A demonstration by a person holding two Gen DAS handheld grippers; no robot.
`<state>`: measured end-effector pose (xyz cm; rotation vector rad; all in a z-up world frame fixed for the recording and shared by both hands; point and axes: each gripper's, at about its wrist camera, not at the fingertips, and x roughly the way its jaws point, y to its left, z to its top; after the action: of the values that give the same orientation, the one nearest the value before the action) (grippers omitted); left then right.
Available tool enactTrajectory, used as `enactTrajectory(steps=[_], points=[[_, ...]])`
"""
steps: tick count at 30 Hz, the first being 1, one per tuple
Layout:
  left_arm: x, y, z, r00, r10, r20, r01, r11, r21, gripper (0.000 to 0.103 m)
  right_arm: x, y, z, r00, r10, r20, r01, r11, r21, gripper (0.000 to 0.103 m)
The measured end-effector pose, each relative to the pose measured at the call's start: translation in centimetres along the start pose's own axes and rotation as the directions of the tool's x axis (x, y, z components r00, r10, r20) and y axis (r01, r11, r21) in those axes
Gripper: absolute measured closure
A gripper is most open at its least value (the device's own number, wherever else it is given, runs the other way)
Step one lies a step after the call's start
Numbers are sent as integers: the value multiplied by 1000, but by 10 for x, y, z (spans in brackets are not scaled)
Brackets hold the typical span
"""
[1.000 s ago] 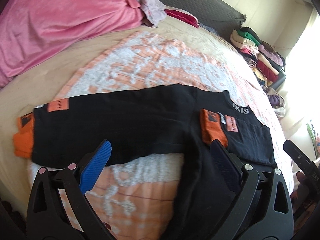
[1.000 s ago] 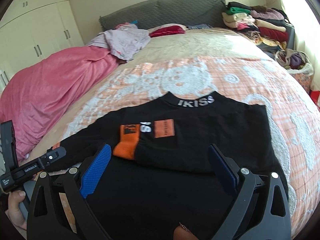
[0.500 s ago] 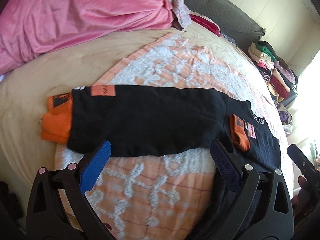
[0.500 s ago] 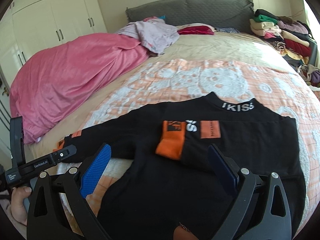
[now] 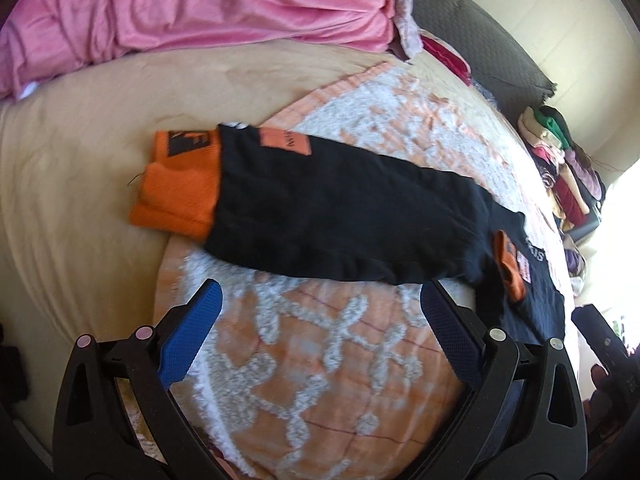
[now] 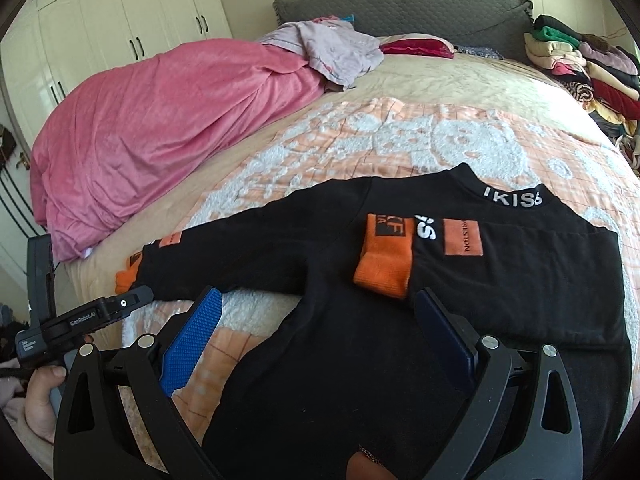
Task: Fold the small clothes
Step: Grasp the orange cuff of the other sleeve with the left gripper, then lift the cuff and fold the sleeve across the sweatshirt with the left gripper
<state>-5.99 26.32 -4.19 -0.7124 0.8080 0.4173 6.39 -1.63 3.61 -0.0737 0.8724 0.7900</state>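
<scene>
The black top lies flat on the bed. One sleeve is folded across the chest; the other sleeve still stretches toward 9 o'clock. Left tongs and right tongs both gape wide, empty.

Pink duvet far left on the bed, grey headboard behind, white wardrobe left, folded clothes pile far right
</scene>
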Motion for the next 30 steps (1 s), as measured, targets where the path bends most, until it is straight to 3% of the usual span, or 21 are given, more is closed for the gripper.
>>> enactTrajectory(steps=[8,15,21,24,25,26,30], points=[[11,24,5,998,-47,42,51,992,-119,16,0,-6,-1,1000,-13,-3,13,1000,17,7],[16,28,20,993,-18,116,38,985,-167,20,-2,-20,-2,999,-39,0,39,998,51,7],[23,33,33,984,56,170,-21,978,-206,48,-2,-26,-5,999,-50,-4,50,997,65,7],[26,39,39,981,77,176,-37,975,-221,73,1,-26,-6,999,-50,-9,51,996,70,7],[27,41,42,981,81,178,-40,973,-225,86,2,-26,-6,999,-47,-12,48,996,71,7],[28,43,44,981,78,177,-36,973,-229,90,2,-25,-6,999,-46,-14,47,996,71,7],[21,43,48,980,35,193,10,973,-229,92,5,-24,-8,999,-37,-19,39,997,67,7]])
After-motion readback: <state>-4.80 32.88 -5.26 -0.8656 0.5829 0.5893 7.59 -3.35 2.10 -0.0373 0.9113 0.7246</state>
